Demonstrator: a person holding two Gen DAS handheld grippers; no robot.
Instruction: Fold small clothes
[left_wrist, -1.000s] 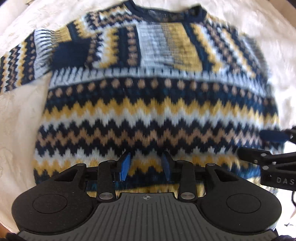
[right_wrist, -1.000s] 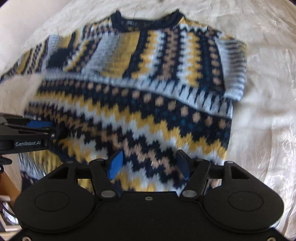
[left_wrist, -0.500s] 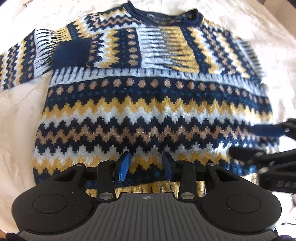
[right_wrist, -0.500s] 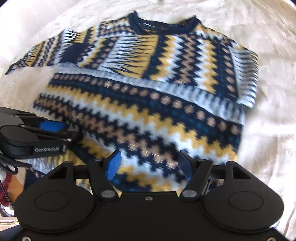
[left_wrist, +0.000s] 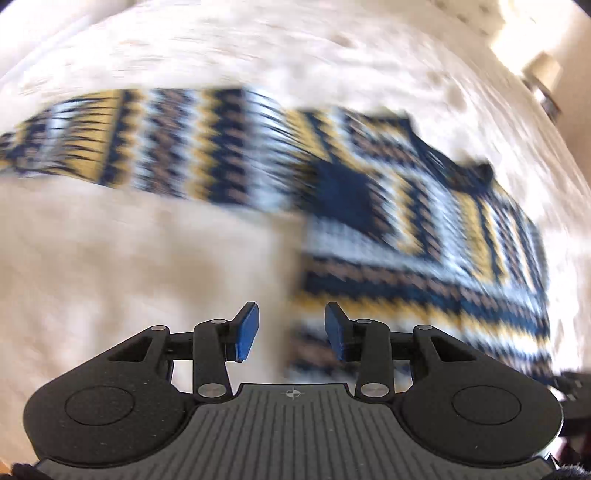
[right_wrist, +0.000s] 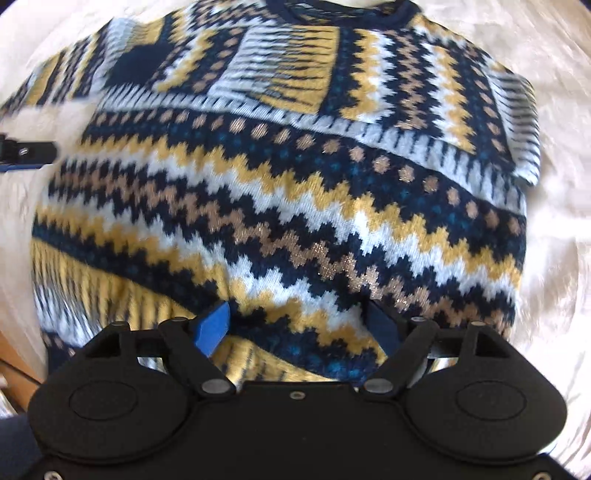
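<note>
A small knitted sweater (right_wrist: 295, 177) with navy, yellow, white and tan zigzag bands lies flat on a cream cloth (right_wrist: 554, 221), neck at the far side. In the blurred left wrist view the sweater (left_wrist: 424, 229) lies to the right, and its left sleeve (left_wrist: 129, 140) stretches out to the left. My left gripper (left_wrist: 290, 330) is open and empty, above the cloth beside the sweater's left edge. It shows at the left edge of the right wrist view (right_wrist: 26, 155). My right gripper (right_wrist: 299, 328) is open and empty over the sweater's lower hem.
The cream cloth (left_wrist: 129, 277) covers the surface all around the sweater. A wooden edge (right_wrist: 14, 354) shows at the lower left in the right wrist view. A pale wall with a fitting (left_wrist: 543, 85) is at the far right.
My left gripper has swung fast to the left, off the hem and towards the left sleeve. My right gripper has moved closer over the lower hem. Both stayed open.
</note>
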